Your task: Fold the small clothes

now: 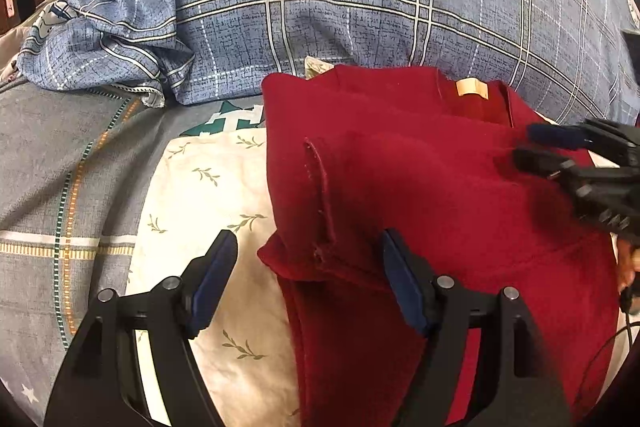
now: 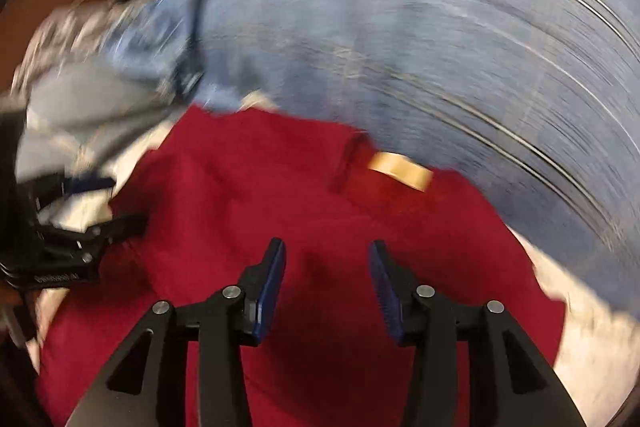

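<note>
Your left gripper (image 1: 308, 259) is hovering with jaws spread wide and gripping nothing, its right finger over the folded edge of the red garment (image 1: 420, 195), its left finger over the cream leaf-print cloth (image 1: 208, 195) beneath. Closing here, you are risking pinching that cloth along with the sleeve fold and dragging both. Your right gripper (image 2: 326, 267) is also gaping empty, tilting down over the garment's middle; its view is smearing, so a hasty grab could be bunching the layers, just short of the tan label (image 2: 400, 169) ahead
</note>
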